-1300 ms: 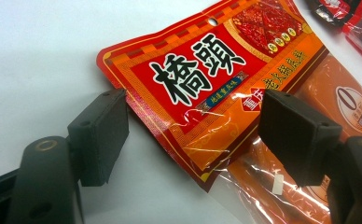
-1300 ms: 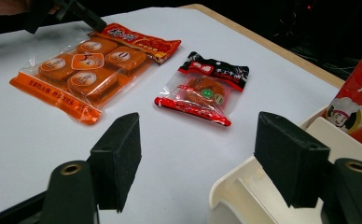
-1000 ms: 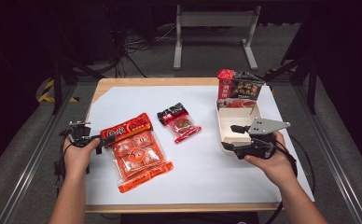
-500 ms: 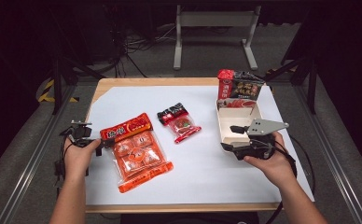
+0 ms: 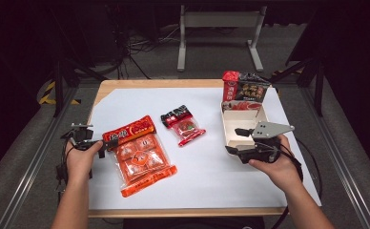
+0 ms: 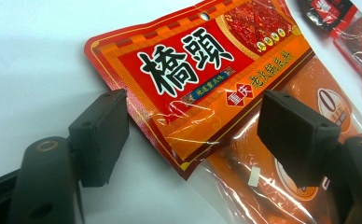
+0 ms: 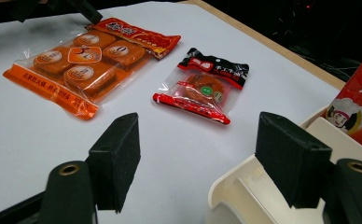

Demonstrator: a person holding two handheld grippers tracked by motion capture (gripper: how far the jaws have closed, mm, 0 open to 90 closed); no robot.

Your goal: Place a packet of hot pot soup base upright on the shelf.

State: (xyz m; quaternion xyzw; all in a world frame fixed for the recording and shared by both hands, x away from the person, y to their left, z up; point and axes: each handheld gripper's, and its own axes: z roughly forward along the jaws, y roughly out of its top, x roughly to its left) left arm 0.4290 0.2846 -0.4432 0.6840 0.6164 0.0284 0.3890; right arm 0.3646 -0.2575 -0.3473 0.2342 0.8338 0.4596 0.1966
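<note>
A large orange snack packet [image 5: 140, 150] lies flat on the white table sheet, left of centre. My left gripper [image 5: 102, 143] is open, its jaws on either side of the packet's near-left header corner [image 6: 188, 140], pads apart from it. A small red-and-black packet [image 5: 183, 125] lies mid-table. My right gripper [image 5: 234, 141] is open at the near-left corner of a white tray [image 5: 231, 119], nothing between its fingers. In the right gripper view the tray rim [image 7: 244, 182] lies by the right jaw, with the small packet [image 7: 202, 86] and orange packet [image 7: 86, 60] beyond.
A red and black bag [image 5: 244, 90] stands at the tray's far end and shows at the right edge [image 7: 361, 107] of the right gripper view. The white sheet [image 5: 207, 176] covers a wooden table with edges at all sides. Dark floor and stands surround it.
My left gripper has edged slightly toward the orange packet's corner. The right gripper has stayed nearly still by the tray.
</note>
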